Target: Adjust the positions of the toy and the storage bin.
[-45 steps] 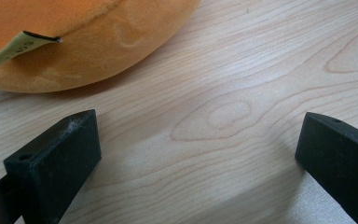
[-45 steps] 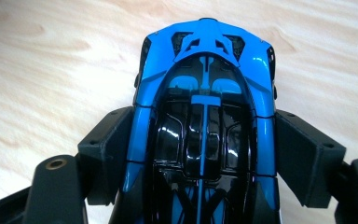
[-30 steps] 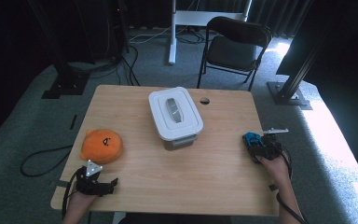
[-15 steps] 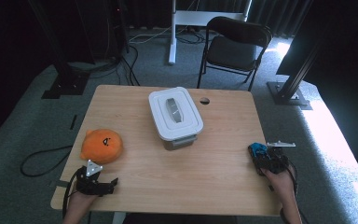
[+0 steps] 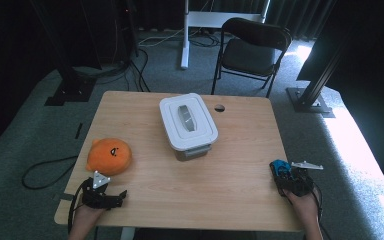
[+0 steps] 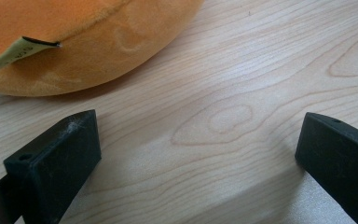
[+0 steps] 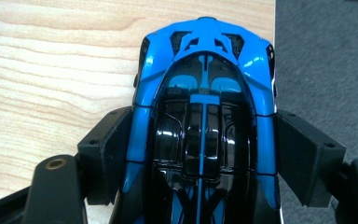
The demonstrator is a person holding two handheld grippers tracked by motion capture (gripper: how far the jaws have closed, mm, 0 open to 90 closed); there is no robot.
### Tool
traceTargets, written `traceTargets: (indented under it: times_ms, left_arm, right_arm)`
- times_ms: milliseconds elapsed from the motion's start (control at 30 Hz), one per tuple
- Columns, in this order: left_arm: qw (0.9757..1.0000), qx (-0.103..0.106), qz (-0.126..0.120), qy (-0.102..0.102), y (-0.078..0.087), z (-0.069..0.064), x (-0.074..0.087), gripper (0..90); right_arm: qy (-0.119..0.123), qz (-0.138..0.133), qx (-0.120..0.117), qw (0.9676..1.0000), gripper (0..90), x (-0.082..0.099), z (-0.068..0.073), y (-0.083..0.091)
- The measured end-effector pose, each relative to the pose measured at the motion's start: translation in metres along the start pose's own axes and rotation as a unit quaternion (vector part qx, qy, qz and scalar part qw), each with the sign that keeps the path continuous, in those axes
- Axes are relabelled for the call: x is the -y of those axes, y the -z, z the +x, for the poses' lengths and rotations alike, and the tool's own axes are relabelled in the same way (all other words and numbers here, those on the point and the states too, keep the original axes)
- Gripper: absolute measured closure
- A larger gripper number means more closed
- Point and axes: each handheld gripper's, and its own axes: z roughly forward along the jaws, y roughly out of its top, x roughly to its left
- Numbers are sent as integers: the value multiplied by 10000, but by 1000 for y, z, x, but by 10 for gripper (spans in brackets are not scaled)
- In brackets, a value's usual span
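Blue toy car [image 7: 205, 116] clamped (right hand-held gripper [image 7: 204, 154]), table edge [image 7: 268, 46]

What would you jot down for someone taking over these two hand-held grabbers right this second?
Right gripper: shut on the blue toy car, at the table's near right edge.
Left gripper: open, holding nothing, resting at the near left corner just short of the orange plush toy.
White lidded box: mid-table, lid on.
Done: car gripped.
Left, probably: open the box and put the car, perhaps the plush too, inside.
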Motion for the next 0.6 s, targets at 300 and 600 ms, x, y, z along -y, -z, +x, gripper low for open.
traceTargets:
  times_ms: [300, 600]
  left_arm:
    - [10000, -12, 3, 8, 0, 0, 0, 4]
    - [10000, -6, 0, 6, 0, 0, 0, 4]
  right_arm:
    - [-151, 114, -92, 9998, 200, -3, -4, -1]
    - [-51, -43, 49, 10000, 184, -8, -3, 9]
